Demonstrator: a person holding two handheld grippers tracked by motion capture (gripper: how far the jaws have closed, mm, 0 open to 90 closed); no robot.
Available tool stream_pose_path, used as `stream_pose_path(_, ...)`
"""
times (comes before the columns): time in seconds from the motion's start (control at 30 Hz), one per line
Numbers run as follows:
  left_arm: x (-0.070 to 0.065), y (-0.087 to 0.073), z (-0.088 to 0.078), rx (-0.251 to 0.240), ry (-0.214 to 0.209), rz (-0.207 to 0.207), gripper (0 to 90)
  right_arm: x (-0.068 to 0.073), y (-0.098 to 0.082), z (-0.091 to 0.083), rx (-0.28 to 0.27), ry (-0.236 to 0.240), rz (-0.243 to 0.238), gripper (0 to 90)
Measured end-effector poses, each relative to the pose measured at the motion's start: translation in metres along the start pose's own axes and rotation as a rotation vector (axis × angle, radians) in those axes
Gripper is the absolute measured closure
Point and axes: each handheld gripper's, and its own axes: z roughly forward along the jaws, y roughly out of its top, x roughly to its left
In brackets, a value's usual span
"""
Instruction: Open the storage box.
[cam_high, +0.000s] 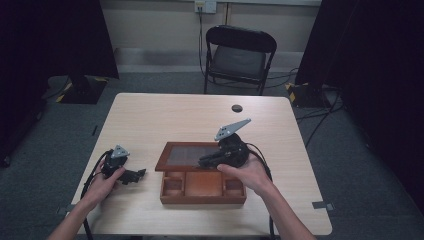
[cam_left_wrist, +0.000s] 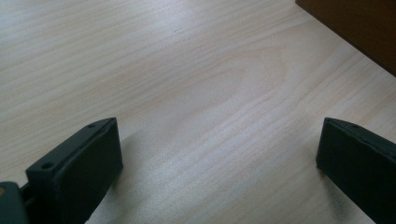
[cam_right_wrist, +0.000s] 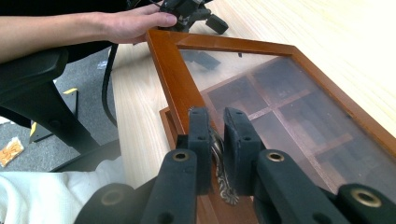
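right gripper (cam_right_wrist: 215, 140) clamped on the wooden box (cam_high: 202, 192) lid's metal handle (cam_right_wrist: 219, 163), lid (cam_high: 187, 156) half raised.
the box sits near the table's (cam_high: 150, 115) near edge, about midway; the left gripper (cam_high: 131, 176) rests beside its left side, jaws wide apart over bare wood; the far half of the tabletop lies open.

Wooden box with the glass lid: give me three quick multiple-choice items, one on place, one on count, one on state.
1. Where is the wooden box?
A. on the chair
B. on the table, between the two grippers
C. on the floor

2. How many compartments show along the box's front row?
A. three
B. one
C. six

3. What is the right gripper doing?
A. hanging open
B. lying on the table
C. shut on the lid's metal clasp

Answers: 1 B, the high view shows it on the table; 2 A, three front cells; 3 C, jaws pinch the clasp, glass lid part raised.
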Motion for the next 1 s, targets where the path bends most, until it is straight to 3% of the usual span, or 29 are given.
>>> stream_pose_path(1.0,0.001,0.0,0.0,0.004,0.002,0.009,0.0,-0.004,0.013,-0.007,-0.016,-0.025,0.016,81.9)
